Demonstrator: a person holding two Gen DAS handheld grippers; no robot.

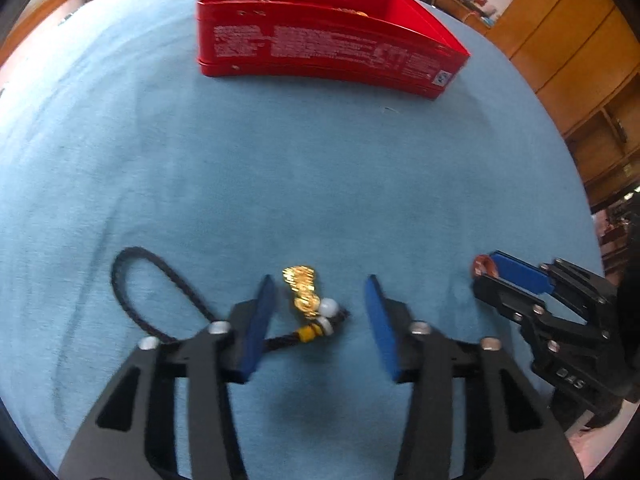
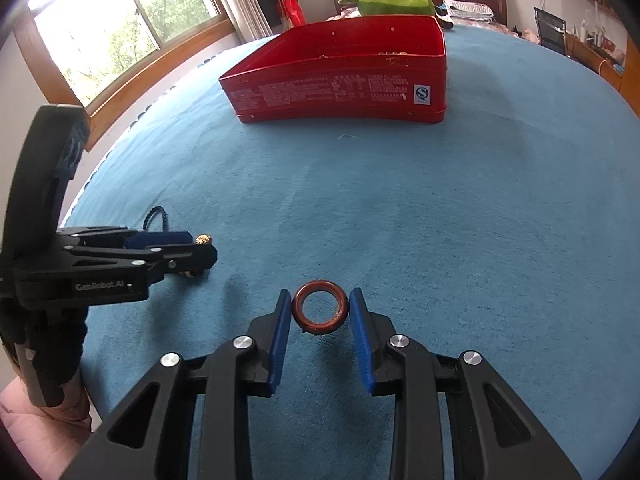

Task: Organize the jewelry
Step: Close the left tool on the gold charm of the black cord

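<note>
A black braided cord [image 1: 134, 276] with a gold pendant [image 1: 301, 286] and a white bead [image 1: 329, 306] lies on the blue cloth [image 1: 280, 180]. My left gripper [image 1: 320, 286] stands over it, one pad on each side of the pendant with a gap to both, so it is open. The cord runs under the left finger. My right gripper [image 2: 320, 295] is shut on a red-brown ring [image 2: 306, 314], held just above the cloth. In the left wrist view the right gripper [image 1: 486, 271] and ring [image 1: 484, 265] show at the right. The left gripper [image 2: 202, 249] sits at the left of the right wrist view.
A red tin [image 1: 320, 50], open on top, stands further back on the cloth, with small gold pieces just showing over its rim; it is also the red tin [image 2: 332, 92] in the right wrist view. A green plush toy [image 2: 394, 2] lies behind it. Wooden cupboards [image 1: 568, 60] stand at the right.
</note>
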